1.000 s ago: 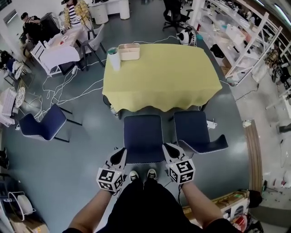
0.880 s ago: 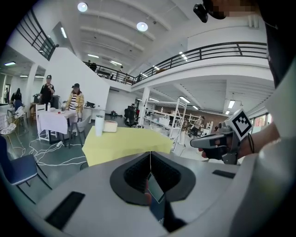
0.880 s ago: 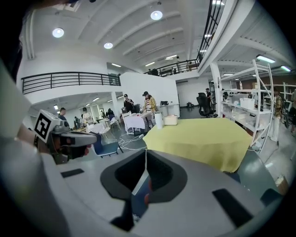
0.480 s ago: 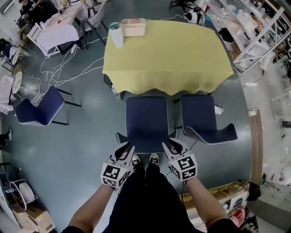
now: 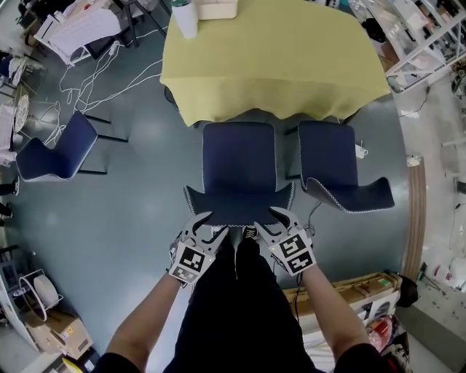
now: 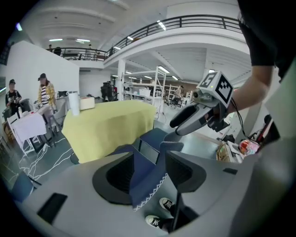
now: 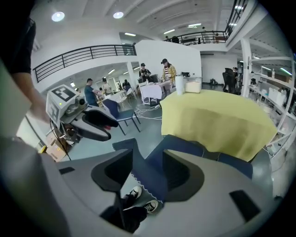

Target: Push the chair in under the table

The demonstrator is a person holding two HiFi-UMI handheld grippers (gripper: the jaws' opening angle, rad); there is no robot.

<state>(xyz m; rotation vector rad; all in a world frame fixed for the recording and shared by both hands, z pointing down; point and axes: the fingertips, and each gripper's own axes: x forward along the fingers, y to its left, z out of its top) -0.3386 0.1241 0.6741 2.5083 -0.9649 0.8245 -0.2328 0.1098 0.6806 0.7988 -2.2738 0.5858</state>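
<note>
A chair with a dark blue seat [image 5: 239,162] stands in front of the table under a yellow cloth [image 5: 269,58], its seat's front just under the cloth's hem. Its backrest's top edge [image 5: 239,207] faces me. My left gripper [image 5: 207,224] is at the left end of that edge and my right gripper [image 5: 269,220] at the right end. Both sets of jaws have just been opening. In the left gripper view the backrest [image 6: 144,183] runs between the open jaws of the left gripper [image 6: 150,162]. In the right gripper view the backrest [image 7: 149,178] runs between the jaws of the right gripper [image 7: 145,167]. The pads stand apart from it.
A second blue chair [image 5: 331,166] stands right of the first, turned sideways. A third chair [image 5: 54,153] sits far left, with cables [image 5: 109,87] on the grey floor. A white roll [image 5: 184,18] and a box [image 5: 217,9] rest on the table. Cardboard boxes [image 5: 349,291] lie at my right.
Both grippers have come down from above my shoes to the top edge of the chair's backrest, and their jaws have gone from shut to open around it.
</note>
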